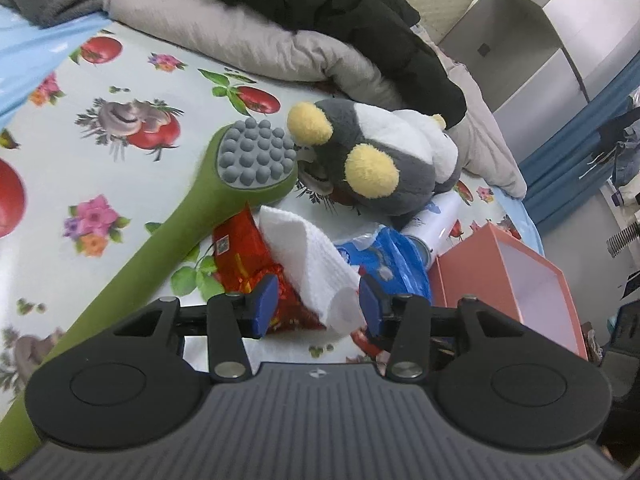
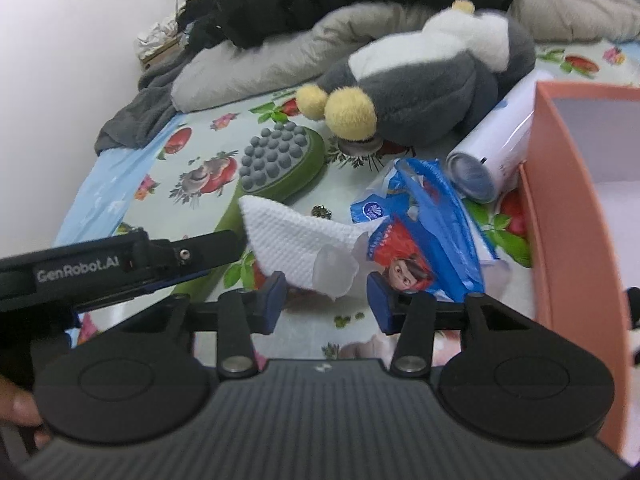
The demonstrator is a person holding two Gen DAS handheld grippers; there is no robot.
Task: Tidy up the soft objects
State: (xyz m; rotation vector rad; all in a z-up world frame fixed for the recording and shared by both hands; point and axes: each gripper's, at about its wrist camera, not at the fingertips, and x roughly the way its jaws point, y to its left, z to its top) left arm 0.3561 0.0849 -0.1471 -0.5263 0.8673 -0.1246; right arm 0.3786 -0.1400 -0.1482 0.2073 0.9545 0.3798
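Observation:
A grey, white and yellow plush toy point(image 1: 376, 156) lies on the flowered bed sheet point(image 1: 100, 152), and it shows in the right wrist view point(image 2: 424, 92) too. A white textured cloth point(image 1: 312, 264) lies in front of it, over a red snack packet point(image 1: 248, 264). My left gripper point(image 1: 316, 300) is open, its blue pads either side of the cloth's near end. My right gripper point(image 2: 328, 296) is open just short of the cloth point(image 2: 296, 240) and a blue and red packet point(image 2: 424, 236). The left gripper's body point(image 2: 120, 268) reaches in from the left.
A green massage hammer with grey nubs point(image 1: 168, 240) lies left of the plush. A white cylinder point(image 2: 496, 152) and an open pink box point(image 2: 568, 208) are at right. A grey pillow point(image 1: 248, 44) and black clothes point(image 1: 340, 12) lie behind. A shelf point(image 1: 532, 28) stands beyond.

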